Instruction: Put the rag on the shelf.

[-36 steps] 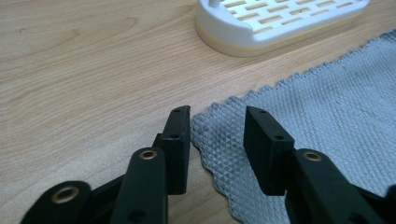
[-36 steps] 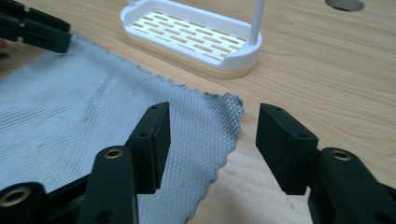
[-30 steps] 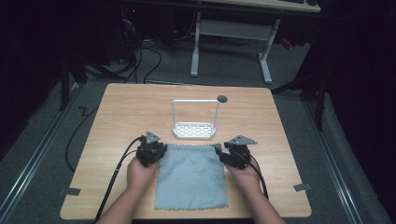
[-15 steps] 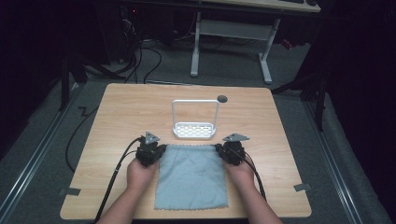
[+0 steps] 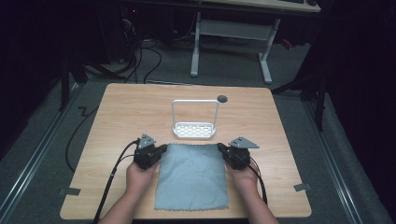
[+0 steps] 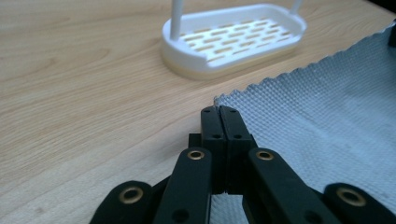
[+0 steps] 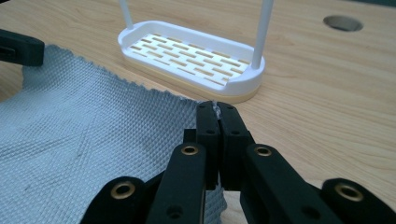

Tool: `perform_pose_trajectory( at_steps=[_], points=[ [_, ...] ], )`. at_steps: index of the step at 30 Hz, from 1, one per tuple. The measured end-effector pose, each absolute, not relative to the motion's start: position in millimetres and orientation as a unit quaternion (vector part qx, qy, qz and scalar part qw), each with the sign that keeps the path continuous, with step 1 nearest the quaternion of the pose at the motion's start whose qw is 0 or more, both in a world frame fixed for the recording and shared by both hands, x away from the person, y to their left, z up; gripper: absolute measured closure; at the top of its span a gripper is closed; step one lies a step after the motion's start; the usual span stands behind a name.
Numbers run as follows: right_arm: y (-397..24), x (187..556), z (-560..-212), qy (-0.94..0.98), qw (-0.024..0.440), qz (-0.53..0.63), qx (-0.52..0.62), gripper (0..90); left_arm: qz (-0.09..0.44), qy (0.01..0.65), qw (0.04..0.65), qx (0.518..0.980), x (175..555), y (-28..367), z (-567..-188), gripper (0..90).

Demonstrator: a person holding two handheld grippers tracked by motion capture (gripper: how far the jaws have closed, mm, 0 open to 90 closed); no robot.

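Both grippers' jaws have just been closing: a second ago they stood apart at the far corners of the cloth, and now each pair is pressed together on a corner; the right hand has also drawn in slightly toward the cloth's edge.

Largest is the light wooden table with a round dark hole near its far edge. On its near half lies the grey-blue woven cloth with a zigzag-cut edge, flat, its near edge close to the table's near edge. Just beyond the cloth's far edge, apart from it, stands the white plastic slotted tray with a tall hoop handle.

At the cloth's far left corner the left gripper pinches the fabric, its black jaws shut flat against each other with the corner between them. At the far right corner the right gripper does likewise, a wisp of cloth showing between its tips.

No writing or brand can be read anywhere.
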State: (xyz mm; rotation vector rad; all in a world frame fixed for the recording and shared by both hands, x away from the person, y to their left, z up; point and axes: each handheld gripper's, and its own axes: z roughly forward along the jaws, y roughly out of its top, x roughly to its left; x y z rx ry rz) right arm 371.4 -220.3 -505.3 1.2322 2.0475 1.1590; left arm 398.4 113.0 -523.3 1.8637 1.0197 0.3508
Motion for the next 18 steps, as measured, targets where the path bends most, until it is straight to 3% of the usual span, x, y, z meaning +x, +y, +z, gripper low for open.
perform_pose_trajectory(
  at_steps=[18],
  points=[
    [-227.5, 342.6, -461.6, 0.701, 0.282, 0.499, 0.424, 89.1, 0.201, 0.380, 0.563, 0.705, 371.2, 127.1, -477.1, 90.0]
  ],
)
